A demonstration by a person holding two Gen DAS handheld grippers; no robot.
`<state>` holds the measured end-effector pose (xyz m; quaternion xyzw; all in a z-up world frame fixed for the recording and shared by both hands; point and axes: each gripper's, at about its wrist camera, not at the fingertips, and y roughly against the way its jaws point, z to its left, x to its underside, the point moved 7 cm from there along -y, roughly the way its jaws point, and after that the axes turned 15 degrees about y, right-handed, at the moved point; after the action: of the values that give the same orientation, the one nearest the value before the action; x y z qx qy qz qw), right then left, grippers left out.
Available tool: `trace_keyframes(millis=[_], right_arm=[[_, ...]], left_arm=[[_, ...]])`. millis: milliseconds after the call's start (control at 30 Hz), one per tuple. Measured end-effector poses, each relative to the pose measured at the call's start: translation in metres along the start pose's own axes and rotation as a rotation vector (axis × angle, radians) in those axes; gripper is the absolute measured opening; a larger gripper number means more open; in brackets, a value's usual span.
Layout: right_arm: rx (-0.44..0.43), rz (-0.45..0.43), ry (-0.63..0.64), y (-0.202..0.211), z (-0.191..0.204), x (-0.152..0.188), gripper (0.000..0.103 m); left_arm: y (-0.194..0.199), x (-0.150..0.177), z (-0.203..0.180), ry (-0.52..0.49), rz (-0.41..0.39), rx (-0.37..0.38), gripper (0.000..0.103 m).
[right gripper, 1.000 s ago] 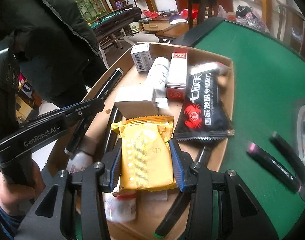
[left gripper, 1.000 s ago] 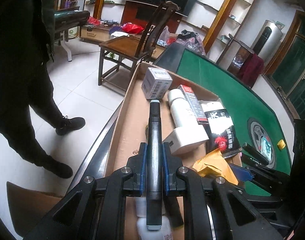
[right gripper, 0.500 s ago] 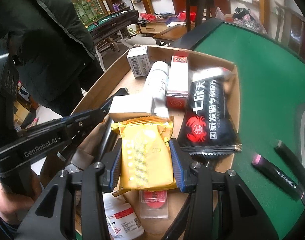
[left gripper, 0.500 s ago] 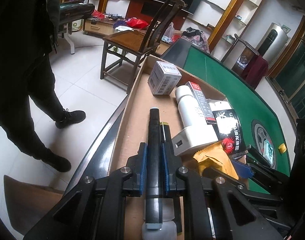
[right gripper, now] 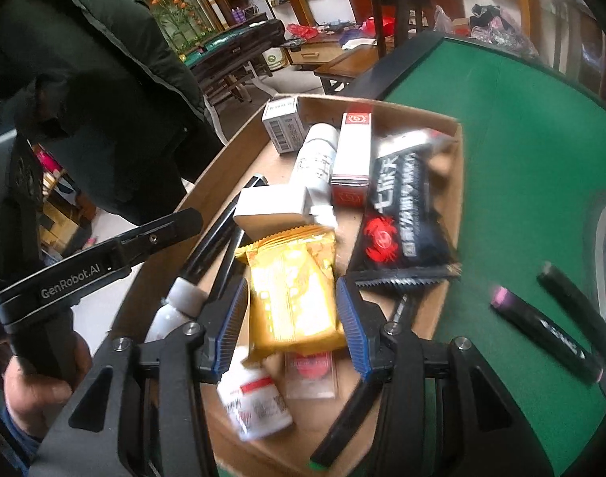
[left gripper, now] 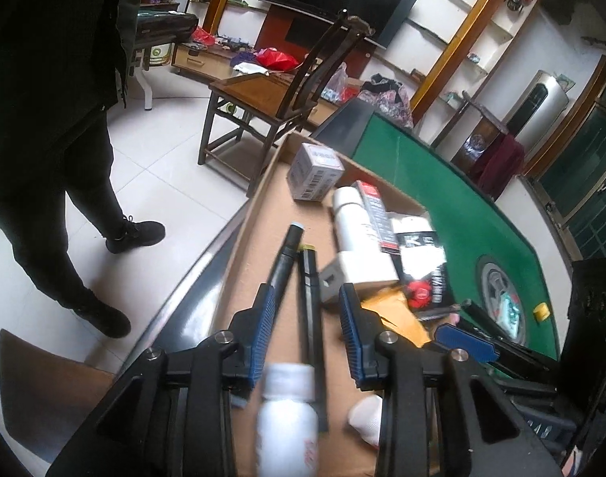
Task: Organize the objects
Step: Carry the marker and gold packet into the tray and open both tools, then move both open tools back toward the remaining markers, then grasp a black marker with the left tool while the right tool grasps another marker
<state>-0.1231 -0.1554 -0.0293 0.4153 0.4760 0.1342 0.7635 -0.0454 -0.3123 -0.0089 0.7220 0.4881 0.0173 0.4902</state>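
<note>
Released since a second ago, the slim black marker (left gripper: pixel 284 256) lies between the opening left tool (left gripper: pixel 305 332); right tool (right gripper: pixel 291 318) clamps the crinkly yellow packet (right gripper: pixel 293 290).

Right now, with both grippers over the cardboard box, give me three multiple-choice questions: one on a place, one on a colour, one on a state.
1. Where is the small barcode box?
A) on the green felt
B) in the far corner of the cardboard box
C) on the chair

2. What colour is the packet between the right gripper's pads?
A) yellow
B) blue
C) white

3. What state is the right gripper in?
A) open on nothing
B) gripping a marker
C) closed on the packet

Answers:
1. B, since it sits inside the box against its far walls.
2. A, since the wrapper between the blue pads is plainly yellow.
3. C, since a pad bears on each side of the packet.
</note>
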Motion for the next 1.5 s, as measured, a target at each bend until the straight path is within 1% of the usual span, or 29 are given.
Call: trace_keyframes(millis=[67, 133, 167, 233, 333, 400, 467, 500, 600, 667, 700, 767, 867, 900, 933, 967, 1000, 1033, 1067, 1133, 1167, 1200, 1267, 1300, 1367, 1400, 1433, 1467, 1500], right_arm=[[-0.020, -0.015, -0.019, 0.011, -0.006, 0.007, 0.045], [-0.029, -0.031, -0.049, 0.026, -0.022, 0.018, 0.045], [-0.031, -0.037, -0.069, 0.033, -0.031, 0.021, 0.045], [-0.045, -0.054, -0.124, 0.051, -0.058, 0.037, 0.045], [0.009, -0.065, -0.185, 0.075, -0.100, 0.057, 0.045], [0.046, -0.079, -0.225, 0.088, -0.128, 0.068, 0.045], [0.046, -0.071, -0.264, 0.092, -0.144, 0.078, 0.045], [0.029, -0.070, -0.279, 0.091, -0.152, 0.082, 0.045], [0.021, -0.041, -0.306, 0.081, -0.161, 0.090, 0.045], [0.037, -0.075, -0.308, 0.083, -0.165, 0.089, 0.045], [0.056, -0.072, -0.304, 0.083, -0.167, 0.088, 0.045], [0.063, -0.069, -0.280, 0.080, -0.168, 0.087, 0.045], [0.047, -0.024, -0.277, 0.072, -0.167, 0.092, 0.045], [0.043, -0.024, -0.275, 0.072, -0.164, 0.093, 0.046], [0.028, -0.016, -0.270, 0.073, -0.162, 0.095, 0.047], [-0.013, 0.000, -0.273, 0.072, -0.155, 0.097, 0.047], [-0.108, 0.003, -0.294, 0.073, -0.143, 0.099, 0.047], [-0.185, -0.018, -0.318, 0.076, -0.135, 0.101, 0.047], [-0.203, -0.037, -0.333, 0.081, -0.133, 0.101, 0.047], [-0.088, -0.056, -0.330, 0.098, -0.144, 0.100, 0.047], [-0.040, -0.080, -0.326, 0.108, -0.150, 0.098, 0.047], [0.006, -0.125, -0.330, 0.122, -0.159, 0.096, 0.047], [0.037, -0.179, -0.360, 0.137, -0.173, 0.096, 0.047], [0.057, -0.204, -0.383, 0.144, -0.180, 0.097, 0.047], [0.076, -0.213, -0.383, 0.148, -0.186, 0.095, 0.047], [0.083, -0.216, -0.375, 0.148, -0.187, 0.095, 0.047], [0.089, -0.219, -0.374, 0.147, -0.188, 0.094, 0.047], [0.090, -0.218, -0.375, 0.146, -0.188, 0.094, 0.047], [0.084, -0.218, -0.372, 0.145, -0.189, 0.096, 0.047]], left_arm=[[0.011, 0.007, -0.006, 0.003, -0.023, 0.023, 0.029], [0.021, 0.017, -0.017, -0.008, -0.037, 0.045, 0.029], [0.025, 0.024, -0.025, -0.023, -0.036, 0.060, 0.029], [0.030, 0.039, -0.046, -0.062, -0.035, 0.092, 0.029], [0.033, 0.063, -0.078, -0.102, -0.019, 0.154, 0.029], [0.027, 0.079, -0.100, -0.136, 0.020, 0.177, 0.029], [0.020, 0.094, -0.119, -0.163, 0.056, 0.199, 0.029], [0.017, 0.100, -0.126, -0.175, 0.070, 0.196, 0.029], [0.011, 0.115, -0.141, -0.204, 0.094, 0.192, 0.029], [0.007, 0.120, -0.146, -0.216, 0.113, 0.182, 0.029], [0.006, 0.122, -0.148, -0.221, 0.117, 0.178, 0.029], [0.007, 0.125, -0.151, -0.228, 0.118, 0.173, 0.029], [0.004, 0.127, -0.153, -0.220, 0.125, 0.166, 0.029], [0.002, 0.127, -0.154, -0.216, 0.131, 0.169, 0.029], [-0.001, 0.127, -0.153, -0.213, 0.137, 0.166, 0.029], [-0.003, 0.128, -0.154, -0.212, 0.142, 0.161, 0.029], [-0.005, 0.128, -0.155, -0.214, 0.147, 0.159, 0.029], [-0.008, 0.130, -0.160, -0.223, 0.155, 0.159, 0.029], [-0.012, 0.133, -0.166, -0.235, 0.164, 0.160, 0.029], [-0.022, 0.140, -0.179, -0.264, 0.192, 0.154, 0.029], [-0.031, 0.143, -0.185, -0.272, 0.207, 0.139, 0.029], [-0.038, 0.145, -0.189, -0.274, 0.217, 0.123, 0.029], [-0.059, 0.152, -0.199, -0.309, 0.242, 0.079, 0.029], [-0.070, 0.155, -0.201, -0.321, 0.248, 0.040, 0.029], [-0.087, 0.165, -0.206, -0.329, 0.284, 0.011, 0.029], [-0.097, 0.167, -0.207, -0.331, 0.290, -0.007, 0.029], [-0.106, 0.167, -0.204, -0.331, 0.278, -0.036, 0.028], [-0.110, 0.165, -0.206, -0.351, 0.232, -0.038, 0.027], [-0.114, 0.166, -0.206, -0.386, 0.217, -0.061, 0.026]])
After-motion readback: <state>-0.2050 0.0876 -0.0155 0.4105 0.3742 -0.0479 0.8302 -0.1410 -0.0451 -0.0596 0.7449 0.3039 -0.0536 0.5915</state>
